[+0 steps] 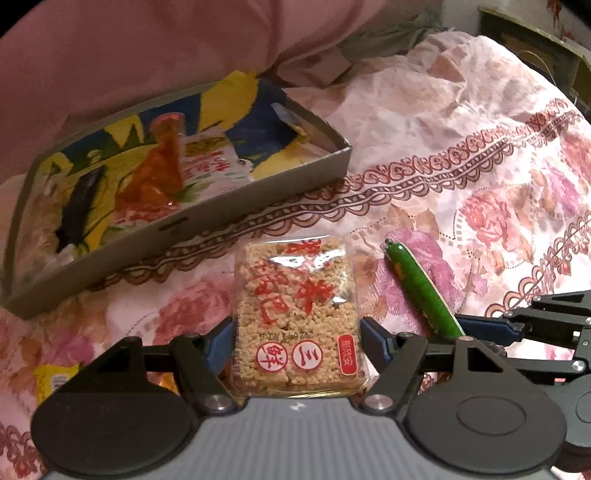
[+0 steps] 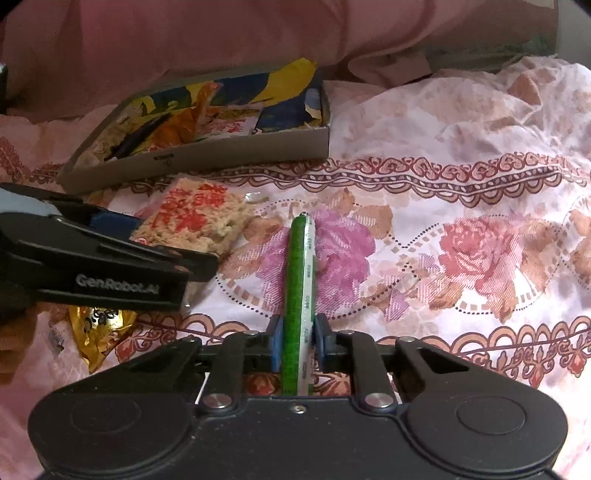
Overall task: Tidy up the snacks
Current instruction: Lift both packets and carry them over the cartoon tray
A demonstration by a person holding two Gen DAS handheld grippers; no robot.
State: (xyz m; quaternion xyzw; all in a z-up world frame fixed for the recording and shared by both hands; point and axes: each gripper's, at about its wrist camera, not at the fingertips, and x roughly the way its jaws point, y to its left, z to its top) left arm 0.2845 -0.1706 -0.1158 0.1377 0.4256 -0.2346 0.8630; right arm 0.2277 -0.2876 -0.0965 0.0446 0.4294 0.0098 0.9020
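Observation:
My left gripper (image 1: pixel 297 339) is shut on a clear-wrapped puffed-rice cake (image 1: pixel 297 306) with red print, its blue pads against both sides. The cake also shows in the right wrist view (image 2: pixel 195 218), with the left gripper (image 2: pixel 110 266) beside it. My right gripper (image 2: pixel 298 343) is shut on a green sausage stick (image 2: pixel 299 280) that points forward over the bedspread; the stick shows in the left wrist view too (image 1: pixel 421 288). A grey cardboard box (image 1: pixel 258 184) holding several snack packets sits ahead to the left, also seen in the right wrist view (image 2: pixel 236 155).
Everything lies on a floral pink bedspread (image 2: pixel 461 240). A gold snack packet (image 2: pixel 99 328) lies near left, and a yellow packet (image 1: pixel 51 380) by the left gripper. A pink pillow (image 2: pixel 221 33) lies behind the box. A wooden crate (image 1: pixel 535 48) stands far right.

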